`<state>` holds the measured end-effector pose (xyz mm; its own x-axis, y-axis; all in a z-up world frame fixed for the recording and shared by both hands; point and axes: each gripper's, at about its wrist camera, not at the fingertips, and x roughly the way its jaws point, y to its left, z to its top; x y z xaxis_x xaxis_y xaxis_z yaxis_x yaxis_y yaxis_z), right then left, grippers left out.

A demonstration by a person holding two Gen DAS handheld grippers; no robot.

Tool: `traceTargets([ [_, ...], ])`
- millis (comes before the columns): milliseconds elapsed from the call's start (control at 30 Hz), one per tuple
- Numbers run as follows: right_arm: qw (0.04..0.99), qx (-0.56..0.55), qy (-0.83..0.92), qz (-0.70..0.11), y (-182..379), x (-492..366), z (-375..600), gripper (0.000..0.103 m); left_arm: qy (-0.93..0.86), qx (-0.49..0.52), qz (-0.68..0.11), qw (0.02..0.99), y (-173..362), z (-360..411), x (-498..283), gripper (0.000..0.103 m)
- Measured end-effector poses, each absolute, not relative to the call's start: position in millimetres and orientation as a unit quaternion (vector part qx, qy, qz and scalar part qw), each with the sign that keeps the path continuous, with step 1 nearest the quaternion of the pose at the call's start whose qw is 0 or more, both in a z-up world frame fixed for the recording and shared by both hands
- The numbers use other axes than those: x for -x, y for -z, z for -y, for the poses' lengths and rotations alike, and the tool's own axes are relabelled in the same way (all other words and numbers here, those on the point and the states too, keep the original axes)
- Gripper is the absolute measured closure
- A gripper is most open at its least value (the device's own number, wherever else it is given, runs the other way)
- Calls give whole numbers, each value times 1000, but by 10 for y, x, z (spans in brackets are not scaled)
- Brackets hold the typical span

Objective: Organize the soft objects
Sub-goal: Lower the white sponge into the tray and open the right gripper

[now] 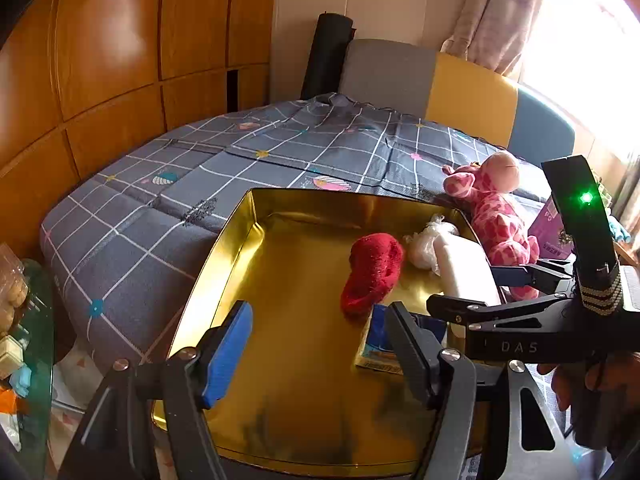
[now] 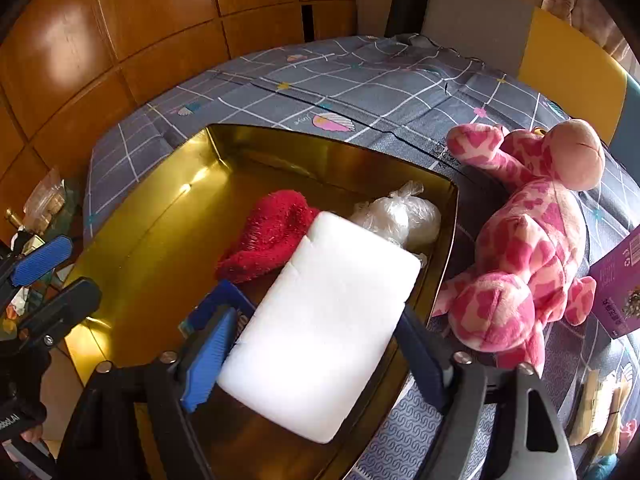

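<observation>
Both tongs gape: left tongs (image 1: 316,344) empty over the gold tin (image 1: 240,240), right tongs (image 2: 316,360) straddling the white foam block (image 2: 324,320).

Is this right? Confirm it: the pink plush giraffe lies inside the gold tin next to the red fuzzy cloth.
Not quite. The pink plush giraffe lies outside the gold tin, on the checked cloth beside its right wall. The right wrist view shows it. The red fuzzy cloth does lie inside the tin.
</observation>
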<state>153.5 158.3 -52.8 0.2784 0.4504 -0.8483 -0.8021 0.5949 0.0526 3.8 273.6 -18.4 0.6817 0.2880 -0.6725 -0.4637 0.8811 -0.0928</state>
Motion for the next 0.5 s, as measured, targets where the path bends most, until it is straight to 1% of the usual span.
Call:
traceTargets([
  [200,787,170,-401,-437,389,-1486,-1436,18,-205,124,-332,913,116,-2680,-3,30],
  [500,814,130,-388,-412,177,-1301,-965,18,-185,105,-331,919,75,-2491,-16,29],
])
